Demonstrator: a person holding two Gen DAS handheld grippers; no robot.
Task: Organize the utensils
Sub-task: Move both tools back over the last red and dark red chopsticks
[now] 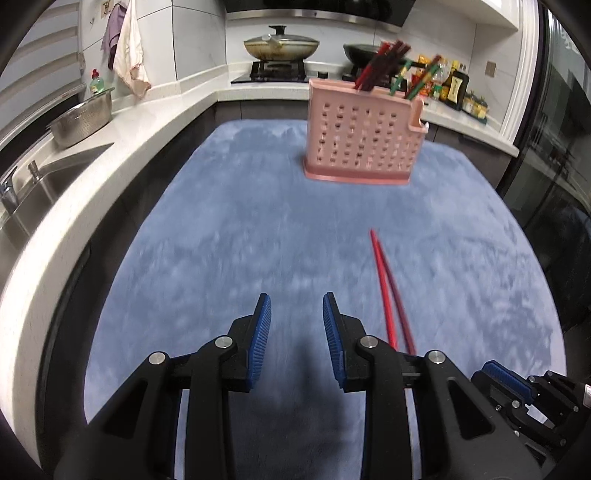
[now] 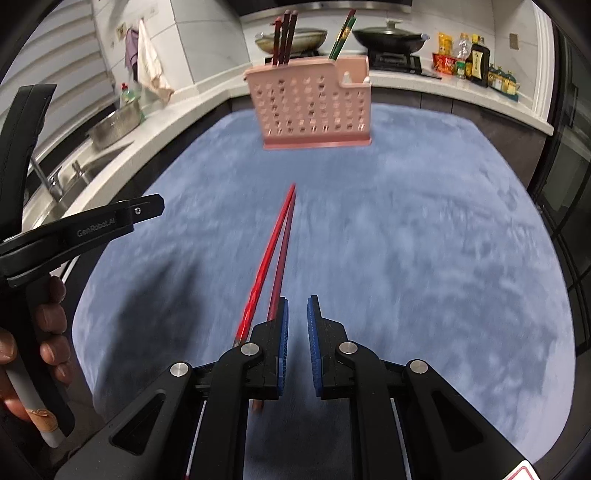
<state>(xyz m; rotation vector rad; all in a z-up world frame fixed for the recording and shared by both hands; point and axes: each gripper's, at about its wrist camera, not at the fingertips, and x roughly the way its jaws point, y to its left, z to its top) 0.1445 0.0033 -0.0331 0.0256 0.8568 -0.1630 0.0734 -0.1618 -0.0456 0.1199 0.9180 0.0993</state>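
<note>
Two red chopsticks [image 1: 386, 291] [image 2: 275, 254] lie together on the blue cloth [image 1: 240, 221], tips pointing toward a pink perforated utensil holder [image 1: 356, 136] [image 2: 310, 107] standing at the far side. The holder has dark red chopsticks [image 2: 284, 37] in one compartment and green ones [image 2: 343, 35] in another. My left gripper [image 1: 297, 299] is open and empty, just left of the loose pair. My right gripper [image 2: 298, 301] is shut to a narrow slit with nothing in it. The chopsticks run along the outside of its left finger and disappear under it.
A white counter wraps around the left and back, with a sink [image 1: 44, 192], a steel colander [image 1: 83, 118], a stove with two pans [image 1: 280, 44] and several bottles [image 1: 454, 88]. A dark glass door stands to the right. A person's hand [image 2: 51, 332] grips the left tool's handle.
</note>
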